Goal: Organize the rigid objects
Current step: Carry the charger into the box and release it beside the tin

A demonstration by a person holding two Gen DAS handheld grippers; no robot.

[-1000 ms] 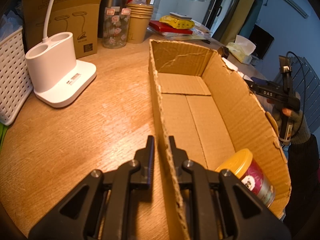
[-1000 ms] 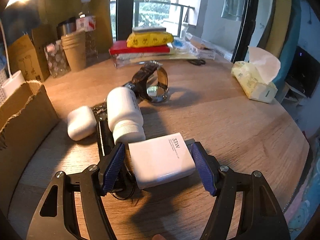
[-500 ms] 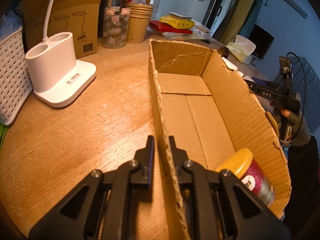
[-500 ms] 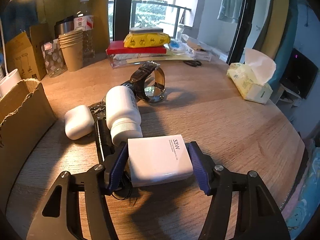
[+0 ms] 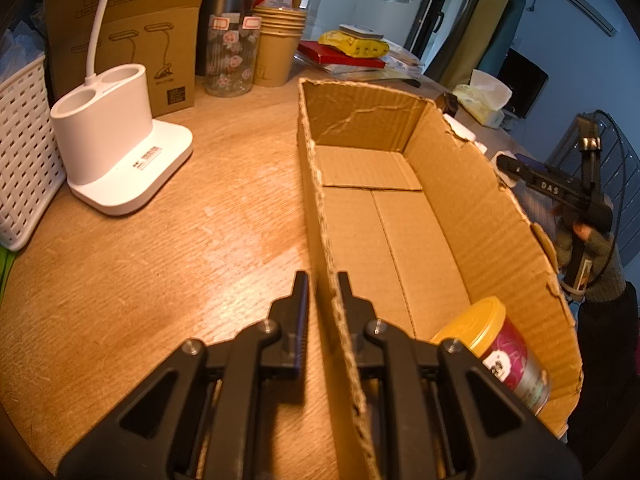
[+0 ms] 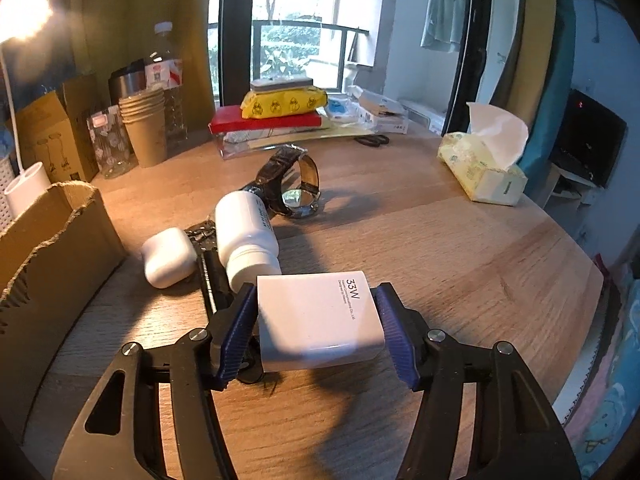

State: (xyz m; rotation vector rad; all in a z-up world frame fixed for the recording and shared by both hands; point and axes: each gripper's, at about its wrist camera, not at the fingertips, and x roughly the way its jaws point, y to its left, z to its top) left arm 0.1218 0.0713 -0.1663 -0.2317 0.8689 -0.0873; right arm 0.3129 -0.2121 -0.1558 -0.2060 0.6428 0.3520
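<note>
Left wrist fisheye: mounted just behind the fingers (image 5: 302, 300), tilted down across the tabletop (image 5: 160, 248), hard up against the near wall of the cardboard box (image 5: 400, 232), facing the window end. Right wrist fisheye: likewise angled down over its own fingers (image 6: 394, 328), close to the tabletop, facing the balcony window. Shared by both: the box, the stack of paper cups (image 5: 280, 48), the red book under a yellow pack (image 6: 280, 106), the tissue box (image 6: 482, 168).
</note>
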